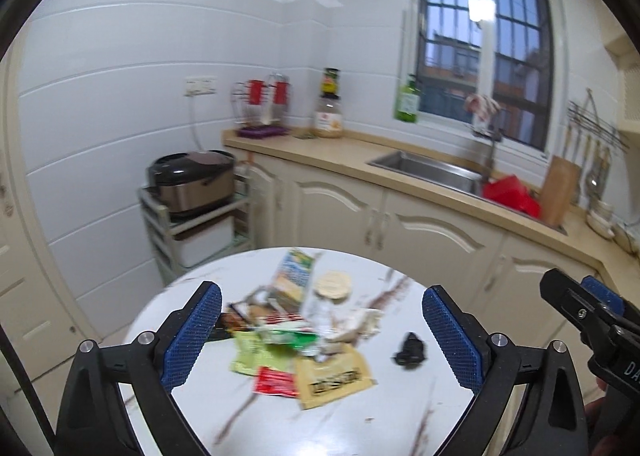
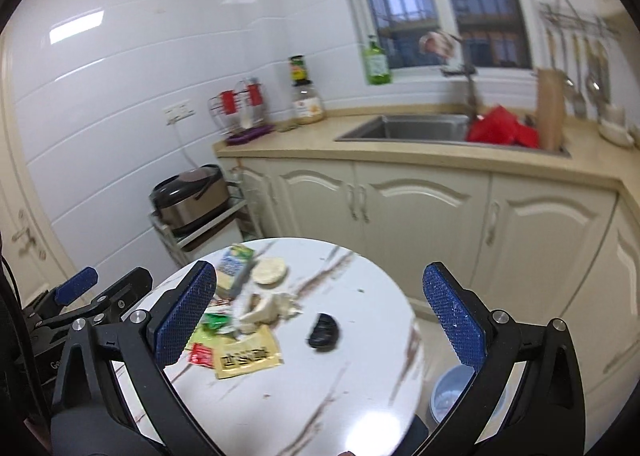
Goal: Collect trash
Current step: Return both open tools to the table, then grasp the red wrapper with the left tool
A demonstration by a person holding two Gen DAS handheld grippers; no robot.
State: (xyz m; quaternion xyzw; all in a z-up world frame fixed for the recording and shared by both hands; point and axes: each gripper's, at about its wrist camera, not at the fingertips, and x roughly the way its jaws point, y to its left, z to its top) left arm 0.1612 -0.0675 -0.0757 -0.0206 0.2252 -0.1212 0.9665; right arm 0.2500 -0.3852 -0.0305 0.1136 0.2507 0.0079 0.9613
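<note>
While trash (image 2: 240, 320) litters table (image 2: 360, 396), bin (image 2: 450, 392) beside.

Open air above the round table (image 2: 360, 396); near half bare; trash heap (image 2: 240, 320) crowding far left; black lump (image 2: 324, 332) alone mid-table; blue bin (image 2: 452, 392) low at right edge.

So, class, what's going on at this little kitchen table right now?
A person holds two grippers over a round table strewn with trash: wrappers, a yellow packet, a small carton and a black lump. The left gripper and right gripper are both open and empty. A blue bin stands beside the table.
</note>
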